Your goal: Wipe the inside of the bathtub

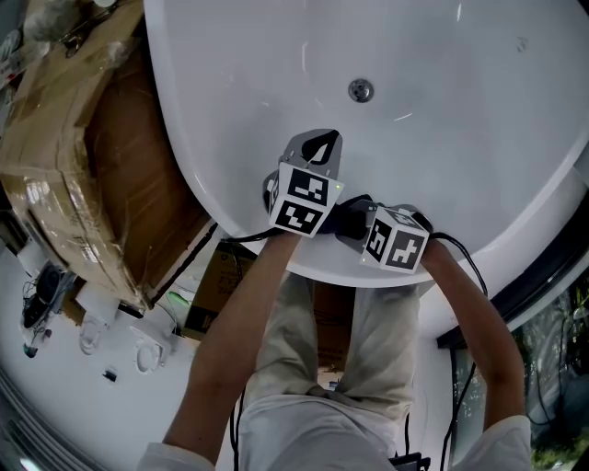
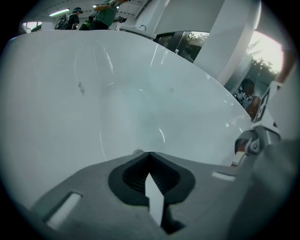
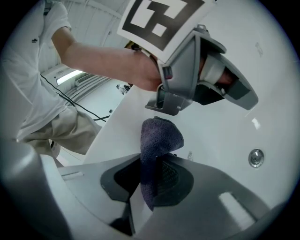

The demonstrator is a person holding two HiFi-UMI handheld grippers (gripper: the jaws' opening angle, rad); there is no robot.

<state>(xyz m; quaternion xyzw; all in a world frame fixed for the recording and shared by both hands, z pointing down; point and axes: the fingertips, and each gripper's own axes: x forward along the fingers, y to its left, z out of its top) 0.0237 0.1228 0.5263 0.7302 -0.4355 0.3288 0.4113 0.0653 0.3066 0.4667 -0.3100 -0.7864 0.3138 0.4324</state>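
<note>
The white bathtub [image 1: 460,138] fills the upper head view, its round metal drain [image 1: 360,89] near the middle. My left gripper [image 1: 319,145] reaches over the near rim [image 1: 276,248] into the tub. Its jaws are shut with nothing between them [image 2: 149,157], facing the bare tub wall [image 2: 140,103]. Just right of it, my right gripper [image 1: 354,221] is low over the near rim, jaws shut on a dark grey cloth [image 3: 158,138]. In the right gripper view the cloth sticks up from the jaws [image 3: 152,161], with the left gripper [image 3: 201,79] just beyond and the drain [image 3: 256,157] at right.
A large object wrapped in cardboard and plastic [image 1: 64,166] stands close to the tub's left side. A brown box [image 1: 216,281] and cables lie on the floor by my legs. A dark window frame [image 1: 543,267] runs along the right. People [image 2: 101,11] stand far off.
</note>
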